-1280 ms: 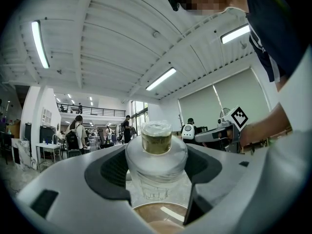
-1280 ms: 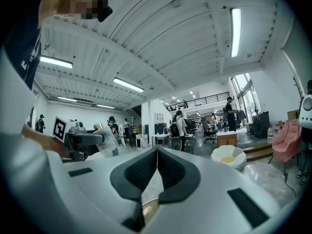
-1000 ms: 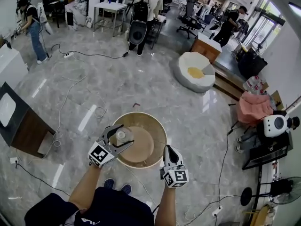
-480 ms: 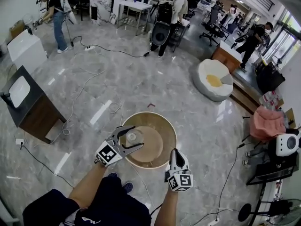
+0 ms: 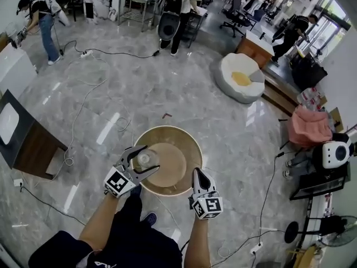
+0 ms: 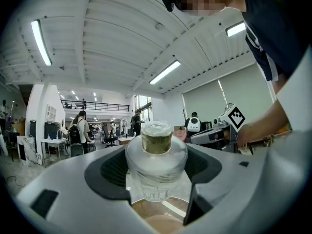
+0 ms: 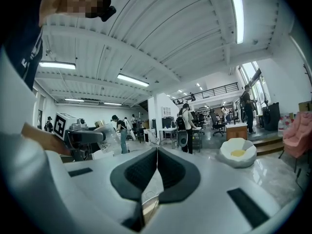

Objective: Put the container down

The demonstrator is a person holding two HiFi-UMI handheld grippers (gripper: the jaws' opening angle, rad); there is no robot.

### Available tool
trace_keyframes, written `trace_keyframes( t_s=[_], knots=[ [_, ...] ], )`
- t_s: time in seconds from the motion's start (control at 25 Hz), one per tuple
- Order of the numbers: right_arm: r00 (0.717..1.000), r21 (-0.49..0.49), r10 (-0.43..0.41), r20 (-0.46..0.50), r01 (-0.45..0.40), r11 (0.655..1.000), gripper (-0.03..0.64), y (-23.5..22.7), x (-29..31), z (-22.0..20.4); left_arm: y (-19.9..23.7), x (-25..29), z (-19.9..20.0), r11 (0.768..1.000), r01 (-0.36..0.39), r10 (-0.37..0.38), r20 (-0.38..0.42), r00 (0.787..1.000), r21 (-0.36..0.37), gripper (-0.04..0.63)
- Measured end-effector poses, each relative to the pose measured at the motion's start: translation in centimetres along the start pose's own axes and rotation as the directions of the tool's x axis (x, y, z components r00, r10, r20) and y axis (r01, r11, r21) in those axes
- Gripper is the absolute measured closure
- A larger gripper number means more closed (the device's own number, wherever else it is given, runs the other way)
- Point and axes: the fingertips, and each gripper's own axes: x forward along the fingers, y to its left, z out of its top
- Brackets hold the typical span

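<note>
A clear round container (image 5: 143, 160) with a pale lid hangs just above the left part of a round wooden table (image 5: 184, 147). My left gripper (image 5: 149, 159) is shut on it. The left gripper view shows the container (image 6: 156, 160) upright between the two dark pads, lid on top, with the wooden tabletop (image 6: 161, 223) close beneath. My right gripper (image 5: 198, 173) is shut and empty at the table's front right edge. In the right gripper view its pads (image 7: 170, 172) meet with nothing between them, and the container (image 7: 108, 136) shows at the left.
The table stands on a glossy marble floor (image 5: 223, 133) crossed by cables (image 5: 78, 113). A dark cabinet (image 5: 25, 144) is at the left, a white beanbag (image 5: 241, 78) at the back right, a pink chair (image 5: 311, 126) at the right. People stand at the far end.
The head camera has shifted a little. Both grippers hold about the same places over the table, the left still shut on the container.
</note>
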Motion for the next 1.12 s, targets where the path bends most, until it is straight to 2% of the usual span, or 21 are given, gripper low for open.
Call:
trace_keyframes(
  t_s=[0.32, 0.52, 0.84, 1.12],
  knots=[
    [0.997, 0.001, -0.072, -0.02, 0.072, 0.997, 0.586, -1.8, 8.2, 0.5, 8.2, 5.0, -2.0, 0.997, 0.074, -0.074, 0.008, 0.997, -0.017, 0.244],
    [0.994, -0.023, -0.106, -0.016, 0.106, 0.994, 0.586, -2.7, 12.0, 1.6, 11.8, 8.3, -2.2, 0.99, 0.138, -0.138, 0.015, 0.99, 0.003, 0.244],
    [0.989, -0.028, -0.146, -0.033, 0.145, 0.989, 0.586, -6.3, 14.0, 1.2, 11.8, 12.3, -5.2, 0.978, 0.21, -0.21, -0.038, 0.977, -0.019, 0.244],
    [0.988, -0.004, -0.134, -0.075, 0.134, 0.991, 0.586, -9.2, 13.4, -0.8, 10.6, 14.9, -7.1, 0.981, 0.189, -0.192, -0.069, 0.979, -0.046, 0.244]
  ],
)
